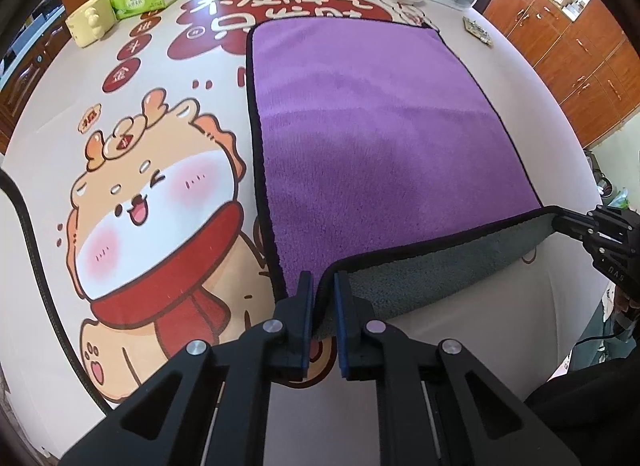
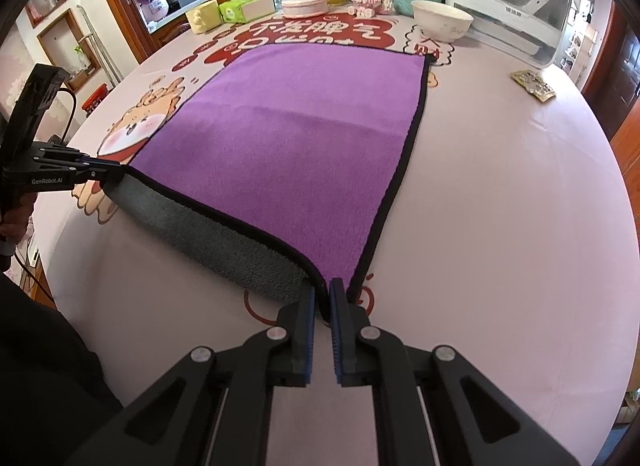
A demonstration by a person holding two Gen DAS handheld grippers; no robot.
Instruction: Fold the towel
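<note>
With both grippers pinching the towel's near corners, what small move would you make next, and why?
Probably carry both corners forward together toward the far edge. The left gripper and right gripper each clamp a near corner of the towel, whose near edge is lifted, grey underside showing, while the rest lies flat on the table.

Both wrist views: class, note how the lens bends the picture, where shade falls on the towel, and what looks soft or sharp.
Left wrist view: the table edge bows into a curve, corners go black; a faint shade band crosses the towel; the left tongs look sharp. Right wrist view: same bowing; the window-lit printer is washed out; the right tongs are crisp.
</note>
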